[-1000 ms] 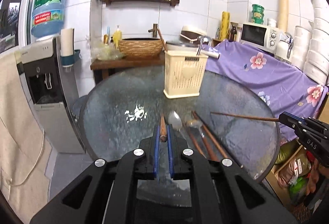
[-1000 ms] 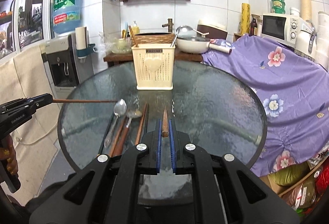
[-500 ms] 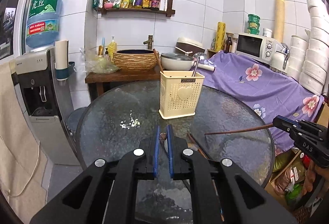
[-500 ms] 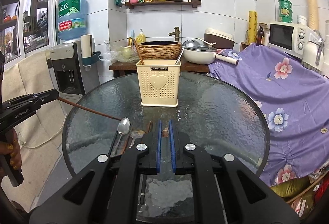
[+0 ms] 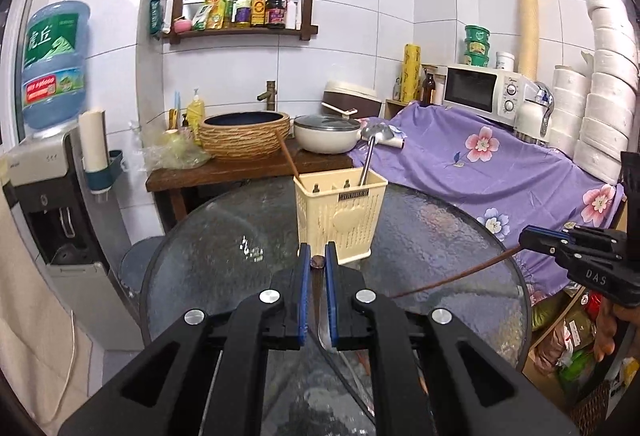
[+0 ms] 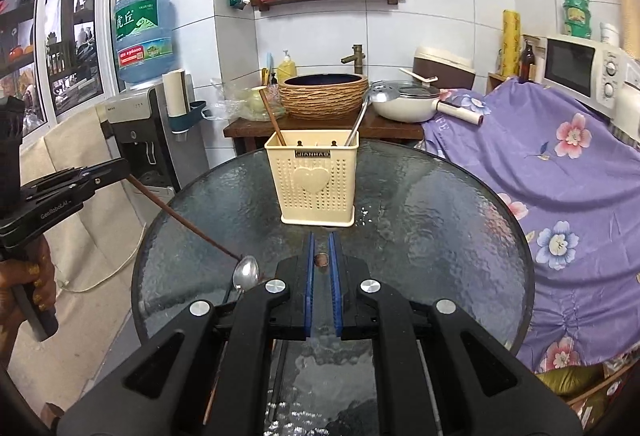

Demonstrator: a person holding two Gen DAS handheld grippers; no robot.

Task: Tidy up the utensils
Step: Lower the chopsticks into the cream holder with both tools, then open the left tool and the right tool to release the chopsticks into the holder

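Nearest us, the left hand-held gripper (image 5: 316, 263) is clenched on a chopstick (image 6: 188, 222), its brown butt end showing between the blue pads (image 5: 304, 292). From the right view that stick slants down toward 4 o'clock, tip near the spoon (image 6: 245, 274) lying on the bench (image 6: 440, 220). The right hand-held gripper (image 6: 321, 259) is likewise clenched on a second chopstick (image 5: 456, 278), which from the left view runs from 3 o'clock down toward 8 o'clock, with its free end over the glass. We cannot tell whether either tip touches the bench.

More utensils lie on the glass under the gripper bodies at 6 o'clock, mostly hidden.

Further out at 12 o'clock stands the cream holder (image 6: 316, 184), upright, mid-bench. It already carries one wooden stick (image 6: 271, 116) leaning to 11 o'clock and a ladle (image 6: 366, 108) leaning to 1 o'clock.

We judge the step as carry: both sticks are picked and lifted but not yet stowed. The next move calls for swinging each stick upright, tip down, over the holder's open top and then releasing. Likely snags are hitting the rim or crossing the two sticks.
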